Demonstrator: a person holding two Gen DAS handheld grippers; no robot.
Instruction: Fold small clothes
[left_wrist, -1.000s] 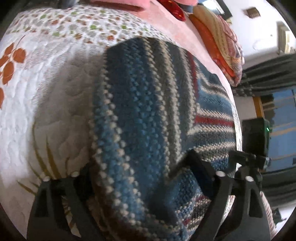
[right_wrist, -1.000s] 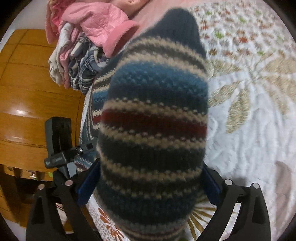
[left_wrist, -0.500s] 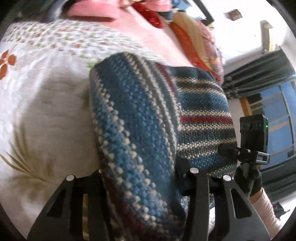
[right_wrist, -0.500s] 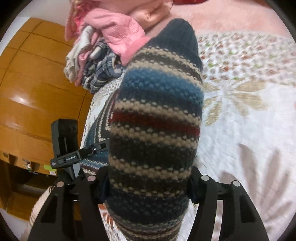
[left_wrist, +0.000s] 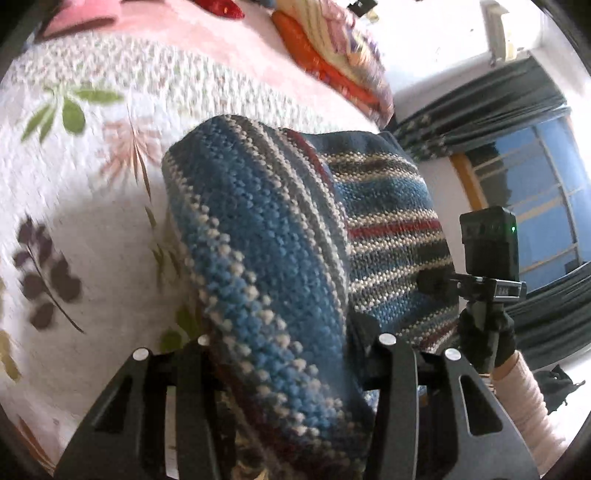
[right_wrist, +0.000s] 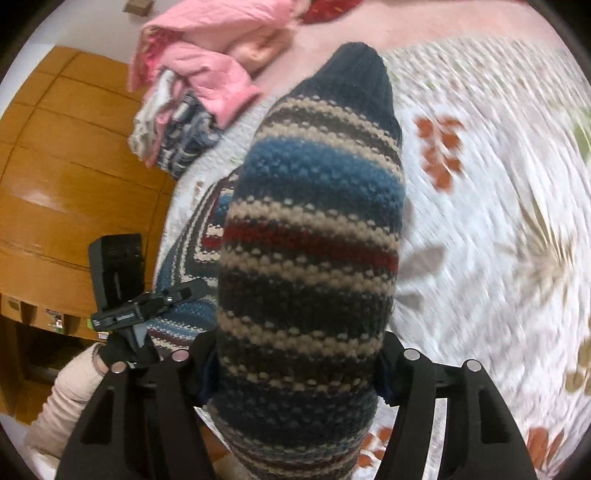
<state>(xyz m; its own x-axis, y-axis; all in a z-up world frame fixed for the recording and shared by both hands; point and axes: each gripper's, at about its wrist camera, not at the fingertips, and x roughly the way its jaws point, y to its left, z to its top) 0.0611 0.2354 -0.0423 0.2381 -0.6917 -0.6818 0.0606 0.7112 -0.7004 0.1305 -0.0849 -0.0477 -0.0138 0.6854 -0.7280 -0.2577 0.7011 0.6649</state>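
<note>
While the striped knit garment (left_wrist: 280, 266) hangs bunched above the bed's floral quilt (left_wrist: 92, 206), both tools grip it. The left tool (left_wrist: 291, 343) has its jaws closed on a thick fold of the blue, cream and red knit, which fills the space between its fingers (left_wrist: 395, 373) and spills toward the camera. In the right wrist view, the right tool (right_wrist: 295, 354) is likewise clamped on a rounded, striped bulge of the same garment (right_wrist: 314, 258), whose dark blue end points up toward the far side of the bed. Each view shows the other tool held in a dark-gloved hand (left_wrist: 487, 343) with a pale sleeve (right_wrist: 70, 398), just beside the cloth. A heap of pink and checked clothes (right_wrist: 192, 92) lies on the far edge of the bed, near a wooden wardrobe (right_wrist: 55, 184). Folded orange and yellow bedding (left_wrist: 332, 62) sits near the wall, with dark curtains (left_wrist: 480, 118) beyond.
</note>
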